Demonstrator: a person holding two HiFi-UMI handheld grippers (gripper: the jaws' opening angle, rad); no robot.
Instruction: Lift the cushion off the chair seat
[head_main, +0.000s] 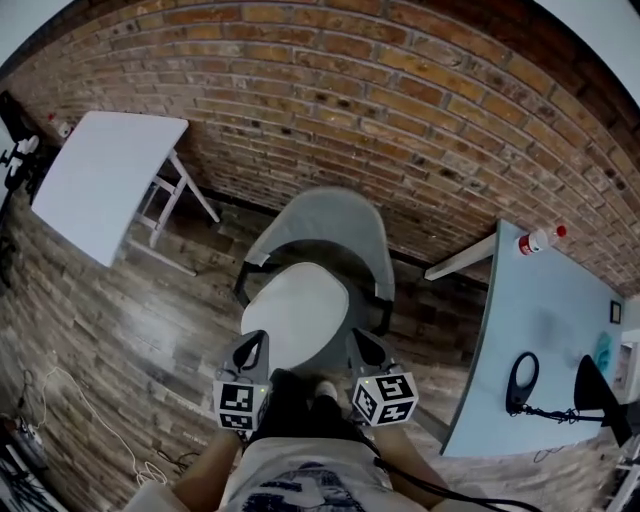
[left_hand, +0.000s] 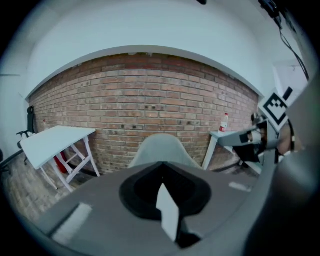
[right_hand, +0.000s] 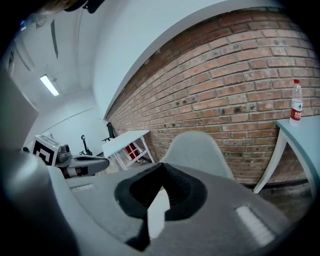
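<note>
A grey shell chair stands against the brick wall, with a white cushion lying on its seat. My left gripper is at the cushion's near left edge. My right gripper is at the seat's near right edge. Both have their jaws shut, and nothing is held between them. In the left gripper view, the chair back rises beyond the closed jaws of the left gripper, and the right gripper shows at the right. The right gripper view shows the chair back past the right gripper.
A white table stands at the left on the wooden floor. A pale blue table at the right carries a bottle and a black cabled device. A thin cable lies on the floor at the lower left.
</note>
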